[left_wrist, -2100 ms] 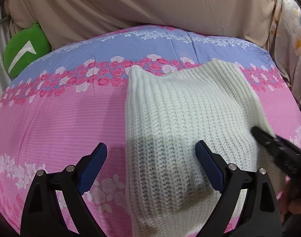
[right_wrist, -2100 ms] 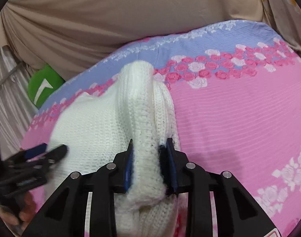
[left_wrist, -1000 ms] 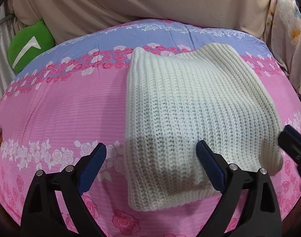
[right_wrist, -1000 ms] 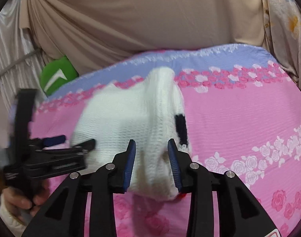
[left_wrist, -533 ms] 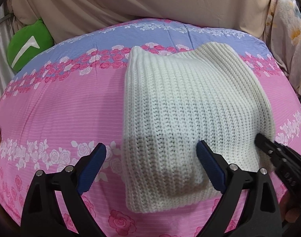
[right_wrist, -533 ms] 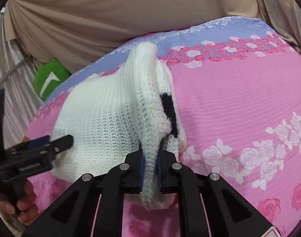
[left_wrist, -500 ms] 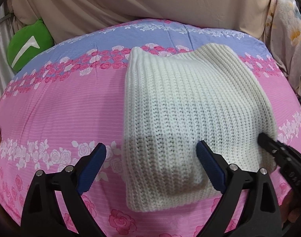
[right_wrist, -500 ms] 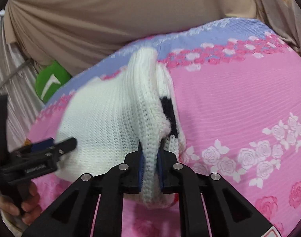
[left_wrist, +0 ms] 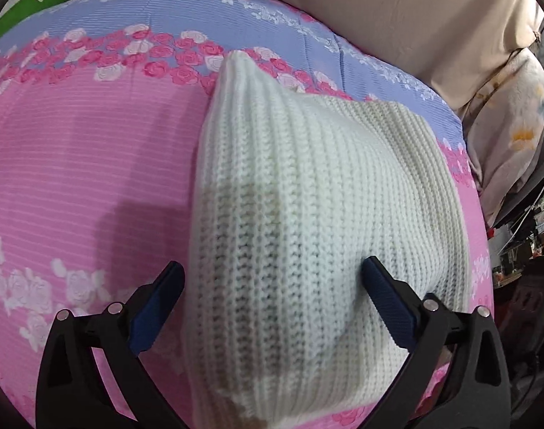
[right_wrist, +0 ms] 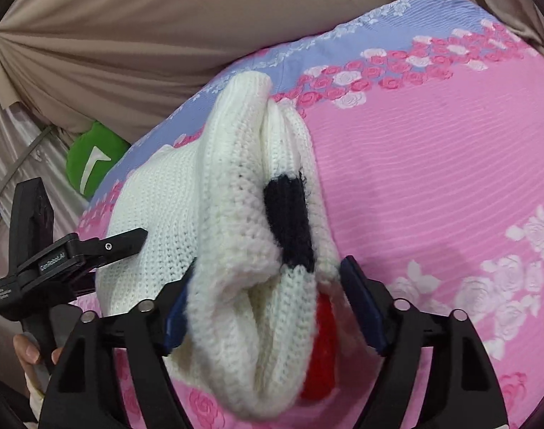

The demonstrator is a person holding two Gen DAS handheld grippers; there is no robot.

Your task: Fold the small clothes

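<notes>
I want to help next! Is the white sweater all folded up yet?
Nearly. The white sweater already lies doubled into a thick bundle on the pink bedspread, its stacked layers showing at the edge. Right now both the left gripper and the right gripper are open around it, not pinching. What may be left: smoothing it or one more fold. I cannot tell.

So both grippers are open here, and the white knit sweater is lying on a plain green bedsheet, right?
Not green. The right wrist view shows the sweater on a pink and lavender bedsheet printed with roses. Both the left gripper and the right gripper are open, fingers apart.
</notes>
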